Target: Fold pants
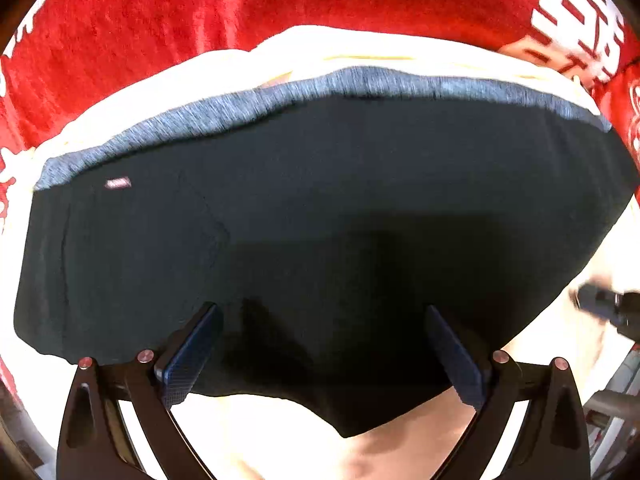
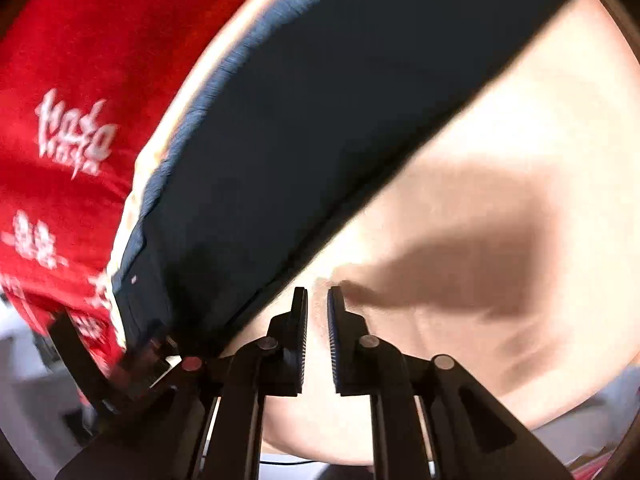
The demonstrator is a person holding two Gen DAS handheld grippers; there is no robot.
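Note:
The dark navy pants [image 1: 320, 216] lie folded flat on a cream cloth [image 1: 304, 52], with a heathered blue band [image 1: 360, 84] along the far edge. My left gripper [image 1: 320, 312] is open just above the near part of the pants, holding nothing. In the right wrist view the pants [image 2: 320, 128] run diagonally from lower left to upper right. My right gripper [image 2: 318, 300] is over the cream cloth [image 2: 500, 128] just beside the pants' near edge; its jaws stand a narrow gap apart with nothing between them. The left gripper's frame [image 2: 132, 368] shows at the lower left.
A red cloth with white lettering [image 1: 140, 20] lies beyond the cream cloth, also in the right wrist view [image 2: 72, 120]. The right gripper's tip [image 1: 608, 304] shows at the right edge of the left wrist view. A gripper's shadow [image 2: 472, 272] falls on the cream cloth.

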